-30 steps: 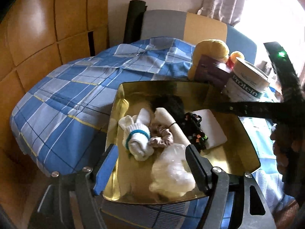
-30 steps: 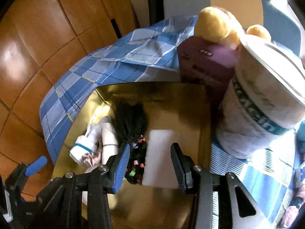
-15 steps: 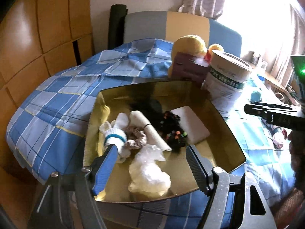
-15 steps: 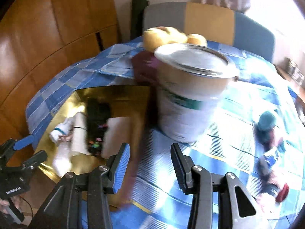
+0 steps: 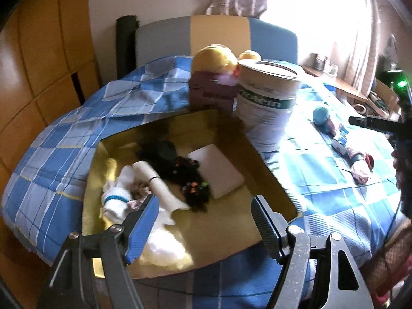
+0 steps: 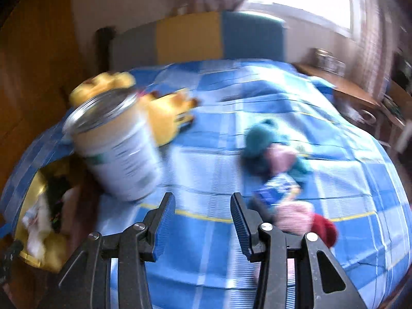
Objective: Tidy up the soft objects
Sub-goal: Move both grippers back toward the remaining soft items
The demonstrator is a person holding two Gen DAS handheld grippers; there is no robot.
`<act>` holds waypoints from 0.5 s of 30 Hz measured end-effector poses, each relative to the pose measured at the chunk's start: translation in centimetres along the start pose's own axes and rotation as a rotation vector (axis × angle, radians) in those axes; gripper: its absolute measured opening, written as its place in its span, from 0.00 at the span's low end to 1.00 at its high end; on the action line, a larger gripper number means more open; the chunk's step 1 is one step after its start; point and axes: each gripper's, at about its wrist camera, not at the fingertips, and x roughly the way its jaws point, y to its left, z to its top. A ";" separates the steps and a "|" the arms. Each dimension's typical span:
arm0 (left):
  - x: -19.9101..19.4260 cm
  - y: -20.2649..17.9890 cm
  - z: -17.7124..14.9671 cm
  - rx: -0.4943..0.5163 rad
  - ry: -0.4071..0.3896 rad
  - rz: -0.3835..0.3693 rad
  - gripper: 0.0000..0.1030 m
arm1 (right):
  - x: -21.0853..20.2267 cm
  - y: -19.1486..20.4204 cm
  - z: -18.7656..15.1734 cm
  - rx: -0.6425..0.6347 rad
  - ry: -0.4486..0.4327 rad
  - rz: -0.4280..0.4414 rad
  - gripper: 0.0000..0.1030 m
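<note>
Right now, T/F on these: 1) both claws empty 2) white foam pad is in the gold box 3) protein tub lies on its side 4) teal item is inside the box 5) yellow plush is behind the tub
1) Both claws hold nothing. True: the left claw and the right claw both stand open with nothing between them.
2) True: the white foam pad lies inside the gold box.
3) False: the protein tub stands upright on the blue checked bedspread.
4) False: the teal item lies on the bedspread, outside the box.
5) True: the yellow plush sits behind the tub.
</note>
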 end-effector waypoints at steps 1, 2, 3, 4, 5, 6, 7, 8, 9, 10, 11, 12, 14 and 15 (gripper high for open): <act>0.0 -0.6 0.1 0.013 -0.001 -0.008 0.73 | -0.1 -1.2 0.1 0.032 -0.013 -0.027 0.43; 0.0 -0.9 0.3 0.022 -0.001 -0.013 0.73 | -0.1 -2.2 0.3 0.055 -0.023 -0.047 0.44; 0.0 -1.4 0.4 0.031 -0.002 -0.019 0.73 | -0.2 -3.8 0.3 0.095 -0.041 -0.083 0.44; 0.0 -1.9 0.5 0.041 -0.002 -0.025 0.73 | -0.2 -5.1 0.4 0.124 -0.056 -0.114 0.43; 0.1 -2.5 0.6 0.054 -0.002 -0.031 0.73 | -0.3 -6.3 0.3 0.154 -0.076 -0.154 0.43; 0.1 -3.0 0.8 0.065 -0.001 -0.036 0.73 | -0.3 -8.0 0.2 0.196 -0.099 -0.209 0.43; 0.2 -3.5 0.9 0.076 0.000 -0.041 0.73 | -0.4 -8.8 0.0 0.223 -0.107 -0.231 0.43; 0.3 -4.1 1.0 0.086 0.001 -0.049 0.73 | -0.4 -10.4 -0.4 0.287 -0.114 -0.254 0.43; 0.4 -4.6 1.0 0.094 0.002 -0.056 0.73 | -0.5 -11.5 -0.7 0.339 -0.109 -0.254 0.44; 0.6 -5.3 1.2 0.104 0.005 -0.064 0.73 | -0.6 -12.6 -0.9 0.404 -0.112 -0.241 0.43; 0.7 -5.7 1.3 0.111 0.007 -0.070 0.73 | -0.6 -13.2 -1.0 0.435 -0.118 -0.234 0.44; 0.9 -6.3 1.4 0.120 0.010 -0.079 0.73 | -0.6 -14.0 -1.1 0.472 -0.119 -0.225 0.43; 1.1 -7.7 1.7 0.145 0.010 -0.095 0.73 | -0.5 -14.6 -1.4 0.512 -0.113 -0.206 0.44; 1.2 -8.4 1.9 0.159 0.008 -0.103 0.73 | -0.5 -14.9 -1.6 0.534 -0.109 -0.196 0.44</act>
